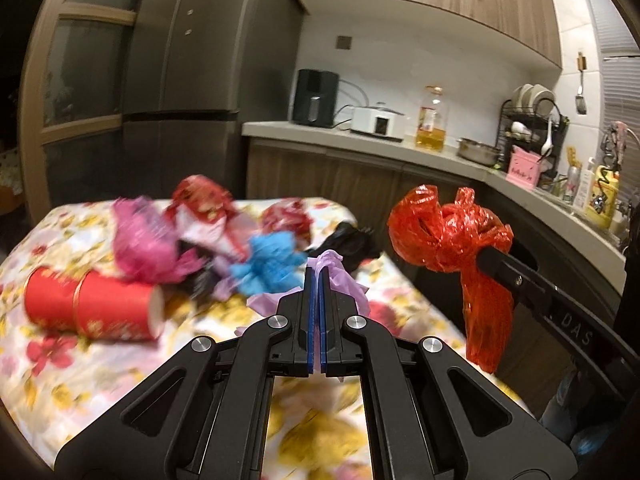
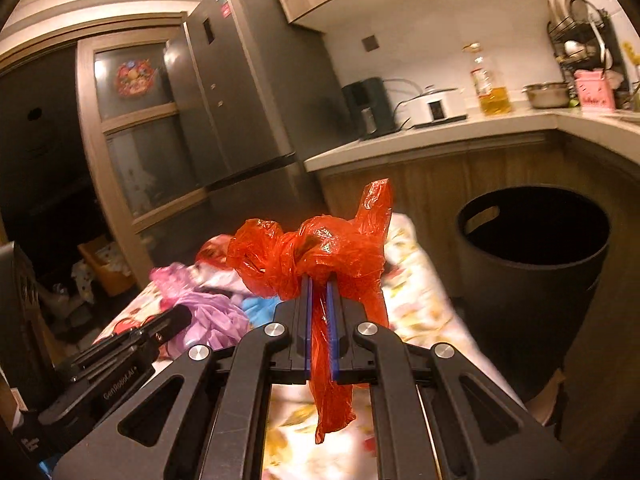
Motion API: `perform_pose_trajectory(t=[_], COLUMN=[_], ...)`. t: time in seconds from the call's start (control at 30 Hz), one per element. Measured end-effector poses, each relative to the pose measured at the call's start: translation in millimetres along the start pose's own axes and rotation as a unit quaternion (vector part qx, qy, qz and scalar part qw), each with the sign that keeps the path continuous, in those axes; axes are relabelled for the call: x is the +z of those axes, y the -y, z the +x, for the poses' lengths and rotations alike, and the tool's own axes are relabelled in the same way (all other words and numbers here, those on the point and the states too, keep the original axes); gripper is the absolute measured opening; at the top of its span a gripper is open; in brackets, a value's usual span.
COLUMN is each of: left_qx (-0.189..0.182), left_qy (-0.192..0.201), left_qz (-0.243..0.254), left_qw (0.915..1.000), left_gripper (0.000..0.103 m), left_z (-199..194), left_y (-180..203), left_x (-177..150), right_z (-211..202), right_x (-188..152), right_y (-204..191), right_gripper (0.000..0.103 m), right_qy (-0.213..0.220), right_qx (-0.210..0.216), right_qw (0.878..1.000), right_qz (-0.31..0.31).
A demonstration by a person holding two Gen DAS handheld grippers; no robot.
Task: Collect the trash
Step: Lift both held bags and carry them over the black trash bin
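red paper cups point(image 1: 92, 304) lie on the floral tablecloth point(image 1: 100, 360). left gripper point(image 1: 319, 276) clamped on lilac plastic bag point(image 1: 334, 268), above the cloth. right gripper point(image 2: 319, 284) clamped on knotted red plastic bag point(image 2: 312, 256). black bin point(image 2: 532, 272) far right.

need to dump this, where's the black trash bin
In the right wrist view, the black trash bin stands on the floor at right, beside the floral-covered table, below the counter.
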State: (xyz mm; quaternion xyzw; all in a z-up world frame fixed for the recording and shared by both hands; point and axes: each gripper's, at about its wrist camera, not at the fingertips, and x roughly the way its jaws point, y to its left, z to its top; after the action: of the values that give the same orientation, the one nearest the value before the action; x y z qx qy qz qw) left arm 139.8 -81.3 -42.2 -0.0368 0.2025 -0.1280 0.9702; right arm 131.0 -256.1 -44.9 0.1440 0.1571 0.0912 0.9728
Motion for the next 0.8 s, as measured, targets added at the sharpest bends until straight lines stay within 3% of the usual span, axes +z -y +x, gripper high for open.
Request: perform_pose_trajectory(t=[0.3,0.53,0.8], left_qx=[-0.065,-0.117,-0.157], left_qy=[0.031,0.044,0.037], left_qz=[0.035,0.05,0.059], left_qw=[0.9968,0.9909,0.9852], left_gripper=[0.0,0.0,0.001], left_z=[36,74,116], left_y=[61,112,157], left_x=[48,78,86], right_z=[-4,-3,8], right_x=[37,69,75], right_y=[53,96,124], right_gripper=[0.007,0.007,0.007], right_qy=[0.054,0.095,0.093], right_qx=[-0.09,-0.16,-0.194], right_qw=[0.994,0.982,0.976], right_qz=[0.011,0.024,0.028])
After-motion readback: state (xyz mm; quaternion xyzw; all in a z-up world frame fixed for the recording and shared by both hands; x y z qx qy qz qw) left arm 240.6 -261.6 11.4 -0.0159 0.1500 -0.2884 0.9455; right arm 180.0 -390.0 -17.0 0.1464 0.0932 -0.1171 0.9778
